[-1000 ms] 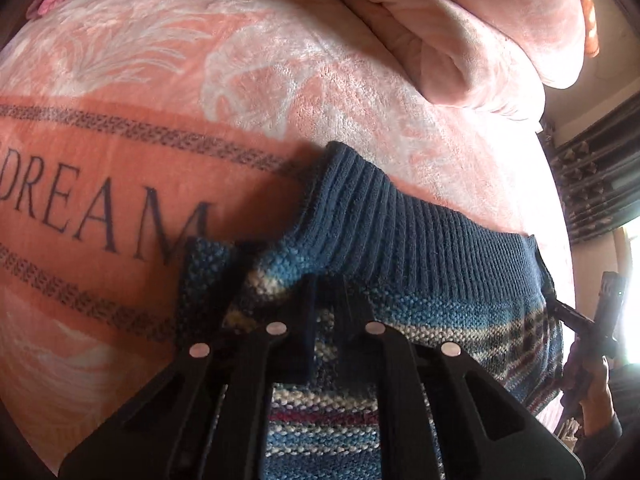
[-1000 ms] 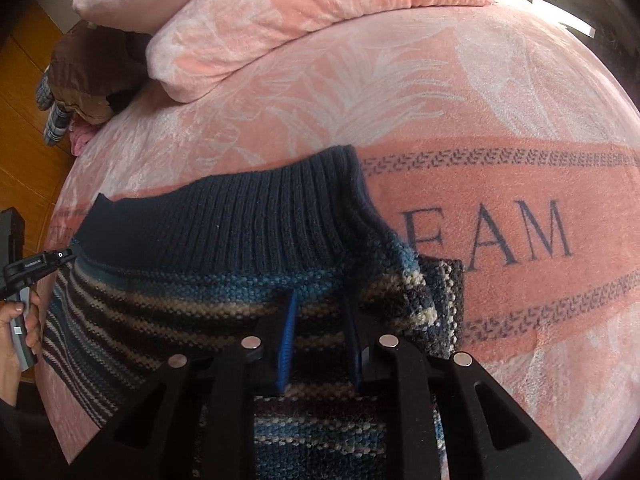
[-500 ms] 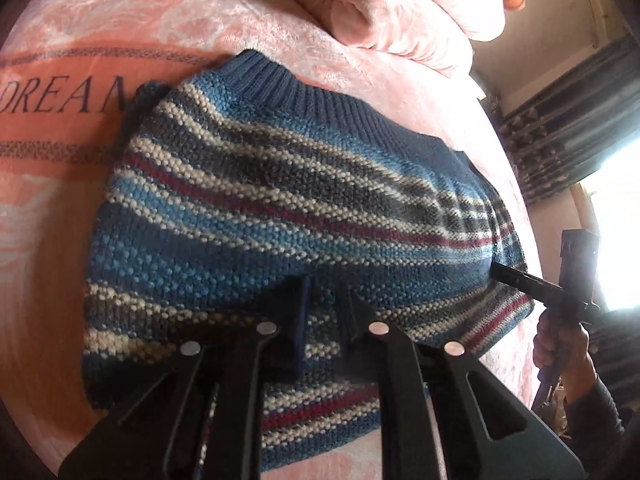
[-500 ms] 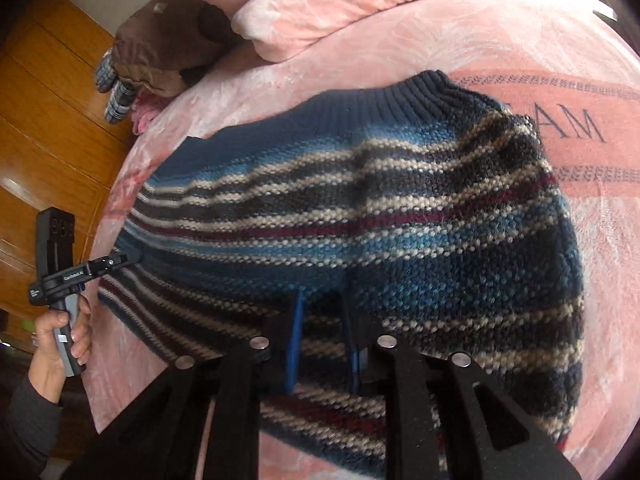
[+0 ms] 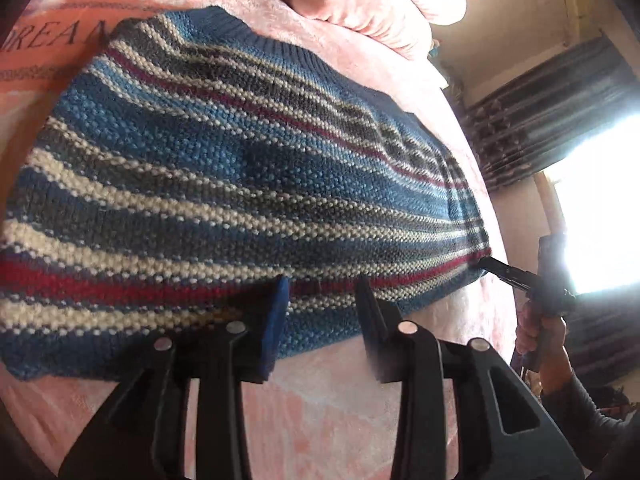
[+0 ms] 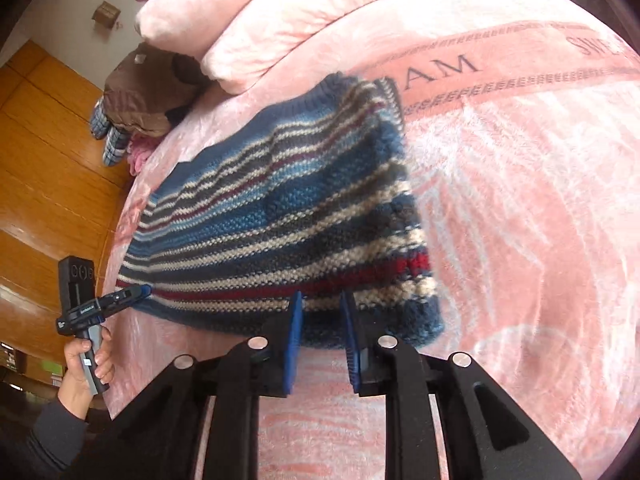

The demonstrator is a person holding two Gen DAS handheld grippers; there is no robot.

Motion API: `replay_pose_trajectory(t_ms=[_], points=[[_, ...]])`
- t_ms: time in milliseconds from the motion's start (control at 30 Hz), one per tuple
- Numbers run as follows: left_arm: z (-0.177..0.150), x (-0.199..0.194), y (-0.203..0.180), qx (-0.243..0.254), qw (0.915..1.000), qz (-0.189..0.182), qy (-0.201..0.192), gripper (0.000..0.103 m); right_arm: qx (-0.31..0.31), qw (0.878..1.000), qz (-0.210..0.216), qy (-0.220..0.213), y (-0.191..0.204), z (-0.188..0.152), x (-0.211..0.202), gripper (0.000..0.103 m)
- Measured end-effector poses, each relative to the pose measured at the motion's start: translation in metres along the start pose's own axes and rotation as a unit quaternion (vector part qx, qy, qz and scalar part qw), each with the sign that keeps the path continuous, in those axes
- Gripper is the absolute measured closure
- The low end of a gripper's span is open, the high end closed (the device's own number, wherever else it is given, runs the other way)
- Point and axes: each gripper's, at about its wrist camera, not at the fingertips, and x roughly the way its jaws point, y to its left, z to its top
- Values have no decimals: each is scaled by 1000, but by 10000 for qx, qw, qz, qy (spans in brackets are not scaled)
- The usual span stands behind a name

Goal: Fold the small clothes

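A knitted sweater (image 5: 248,168) striped in blue, cream and red lies flat on the pink blanket; it also fills the middle of the right wrist view (image 6: 280,216). My left gripper (image 5: 322,312) stands open over the sweater's near edge, with nothing pinched. In the right wrist view the left gripper (image 6: 132,294) shows from the side at the sweater's left corner. My right gripper (image 6: 322,320) has its blue pads (image 6: 295,332) close on either side of the near hem. From the left wrist view the right gripper (image 5: 500,270) touches the right corner.
The pink blanket (image 6: 520,208) with dark lettering covers the bed. Pink pillows (image 6: 280,12) lie at the far end, a brown bundle (image 6: 148,92) beside them. A wooden floor (image 6: 48,168) lies left of the bed, and dark curtains and a bright window (image 5: 592,208) lie right.
Both grippers have drawn back toward the bed's near side with the sweater's edge, leaving it spread flat. The left jaws have parted; the gap in the right ones looks unchanged.
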Motion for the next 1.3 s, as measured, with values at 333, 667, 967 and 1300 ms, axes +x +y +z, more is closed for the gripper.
replay_pose_trajectory(t_ms=[333,667,967,1300], points=[[28,-84,39,-572,9975,-336,-235,31,-2015,9680,-1451,-367,104,-26,-15,50],[86,-99,122,-1206,9911,369,424,20,-4727,8563,-2019,-508,275,-157,88,30],[122,-37,136,-1190,9905,-3,684,21,-5445,8108,-2025,-715,335,-185,165,30],[158,-7,143,-1214,9886,-631,624,21,-5652,7957,-1944,-986,370,-170,213,30]])
